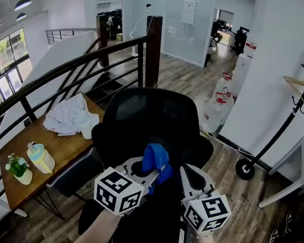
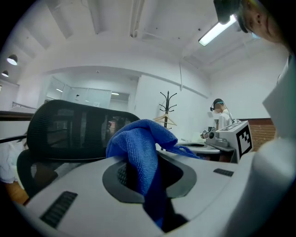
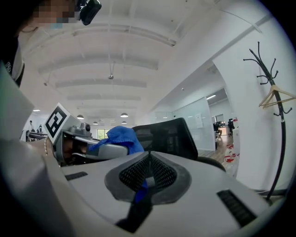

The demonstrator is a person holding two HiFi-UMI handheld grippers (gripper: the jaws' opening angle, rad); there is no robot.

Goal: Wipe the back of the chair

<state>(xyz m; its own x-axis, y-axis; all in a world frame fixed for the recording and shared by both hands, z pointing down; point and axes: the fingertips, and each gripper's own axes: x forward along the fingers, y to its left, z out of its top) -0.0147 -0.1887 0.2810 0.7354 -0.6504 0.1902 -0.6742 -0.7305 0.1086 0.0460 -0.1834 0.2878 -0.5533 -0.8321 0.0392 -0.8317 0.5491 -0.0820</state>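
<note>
Chair back [image 1: 158, 116]: black mesh, upright, just beyond both grippers.
Left gripper [image 1: 146, 172]: jaws clamped on a blue cloth [image 1: 156, 159], which is bunched above the pads, likely ready for wiping.
Right gripper [image 1: 188, 175]: jaws together, with a blue sliver in the seam, seemingly the cloth's tail.
Room: wooden floor [image 1: 229, 209], stair railing [image 1: 65, 70], wooden table [image 1: 56, 145] to the left.
</note>
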